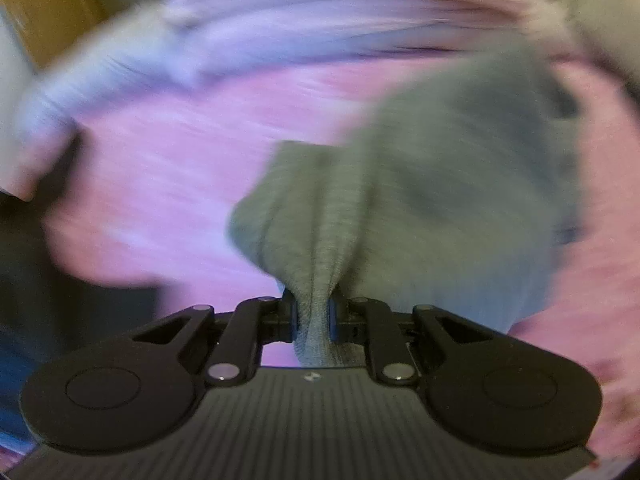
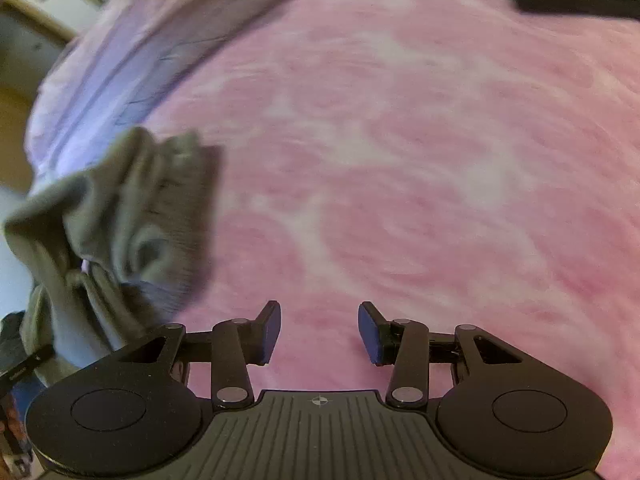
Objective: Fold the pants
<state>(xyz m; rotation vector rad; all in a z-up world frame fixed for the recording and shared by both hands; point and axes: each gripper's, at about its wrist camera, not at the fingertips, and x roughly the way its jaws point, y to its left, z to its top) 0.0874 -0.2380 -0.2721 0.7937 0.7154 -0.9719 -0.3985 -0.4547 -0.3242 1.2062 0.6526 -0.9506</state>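
The grey pants hang bunched over a pink bedspread, blurred by motion. My left gripper is shut on a fold of that grey fabric, which runs up and to the right from between the fingers. In the right wrist view the same pants appear crumpled at the far left, lifted off the pink bedspread. My right gripper is open above the bedspread, nothing between its blue pads, well to the right of the pants.
A lilac sheet or pillow edge runs along the far side of the bed and shows again as the lilac sheet. Wooden furniture stands at the upper left. Dark floor lies off the bed's left edge.
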